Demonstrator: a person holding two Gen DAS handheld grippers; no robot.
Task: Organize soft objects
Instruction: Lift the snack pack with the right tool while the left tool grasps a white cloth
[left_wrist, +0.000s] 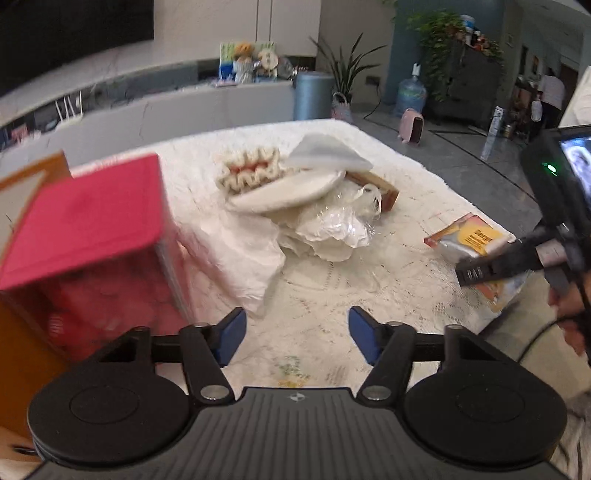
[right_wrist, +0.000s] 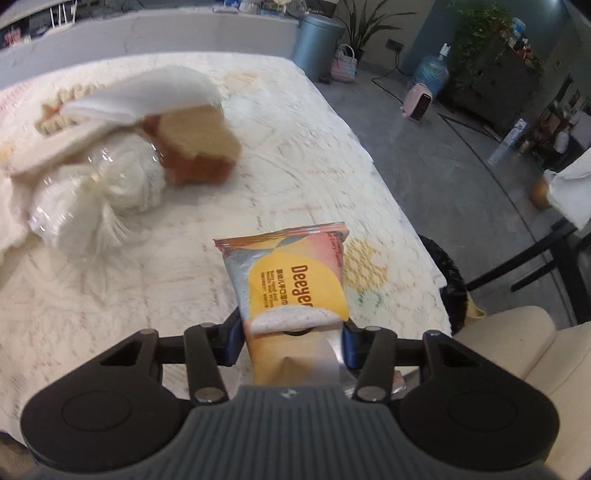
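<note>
My left gripper (left_wrist: 297, 332) hangs open over the lace tablecloth (left_wrist: 332, 295) with nothing between its blue pads. Beside it on the left stands a pink fabric box (left_wrist: 92, 221) with its lid up. Ahead lies a pile: a white folded cloth (left_wrist: 240, 254), a cream and red knitted piece (left_wrist: 251, 170), a round white pad (left_wrist: 288, 190) and a clear bag of white stuff (left_wrist: 328, 229). My right gripper (right_wrist: 293, 339) is shut on the near end of a yellow and pink wet-wipes pack (right_wrist: 291, 273), near the table's right edge. A brown bread-shaped block (right_wrist: 195, 147) lies beyond it.
An orange box (left_wrist: 22, 354) stands against the pink one. Off the table's right edge are a cream chair (right_wrist: 509, 354), a dark basket (right_wrist: 447, 266) and grey floor. Further back stand a blue bin (left_wrist: 312, 94), a water bottle (left_wrist: 410, 94) and a pink heater (left_wrist: 412, 127).
</note>
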